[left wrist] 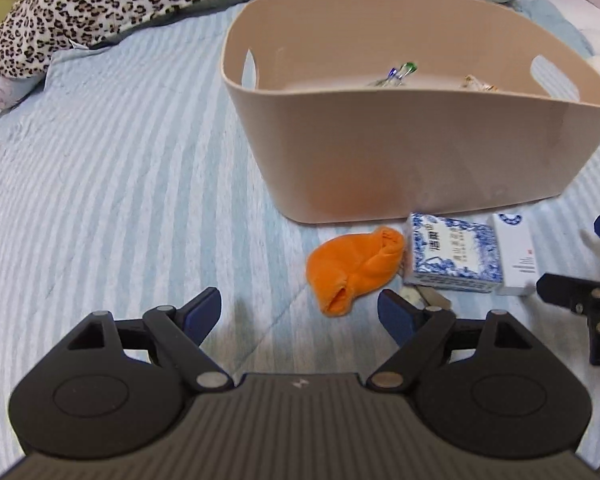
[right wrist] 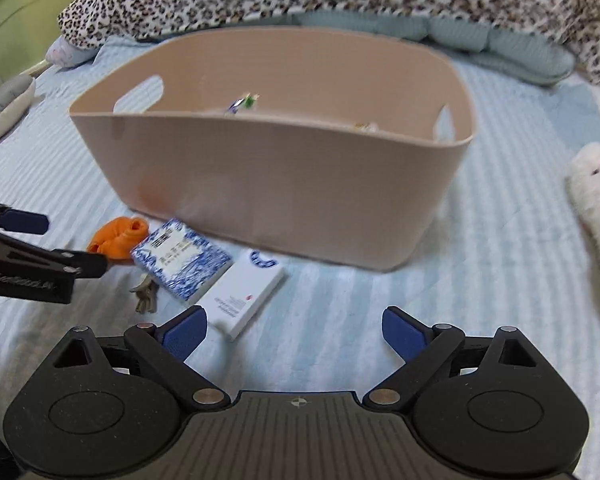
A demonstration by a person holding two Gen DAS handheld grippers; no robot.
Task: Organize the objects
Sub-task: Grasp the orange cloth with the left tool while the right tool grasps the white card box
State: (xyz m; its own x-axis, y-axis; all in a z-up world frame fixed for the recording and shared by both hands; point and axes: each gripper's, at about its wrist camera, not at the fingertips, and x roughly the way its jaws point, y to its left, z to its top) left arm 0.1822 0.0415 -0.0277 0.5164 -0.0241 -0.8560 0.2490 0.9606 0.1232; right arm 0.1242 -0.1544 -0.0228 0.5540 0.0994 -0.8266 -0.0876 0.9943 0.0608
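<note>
One beige plastic bin [left wrist: 400, 152] stands on the striped blue bedspread [left wrist: 100, 160], filling the upper middle of both views. It has two handle slots, one in each end wall. Inside it, two small items show above the near rim: a green and blue thing [left wrist: 400, 72] toward the middle and a pale crumpled thing [left wrist: 476, 82] toward the right; both are too small to identify.

Four loose things lie on the bedspread just in front of the bin's near wall. One orange sock [left wrist: 354, 268] lies balled up at the left of the group. One blue and white patterned box [left wrist: 452, 256] sits just beside it, apparently touching. One plain white box [left wrist: 514, 256] lies against the patterned box's right side. One small bunch of keys [right wrist: 145, 294] lies below the patterned box in the right wrist view.

The left gripper [left wrist: 300, 312] has its two blue-padded fingers spread wide with nothing between them; the sock lies just beyond its right finger. The right gripper [right wrist: 294, 334] is likewise spread wide and empty, its left finger overlapping the near corner of the white box in the picture.

One leopard-print blanket [left wrist: 112, 4] runs across the top of both views, and one white plush toy [right wrist: 598, 200] lies at the right edge.
</note>
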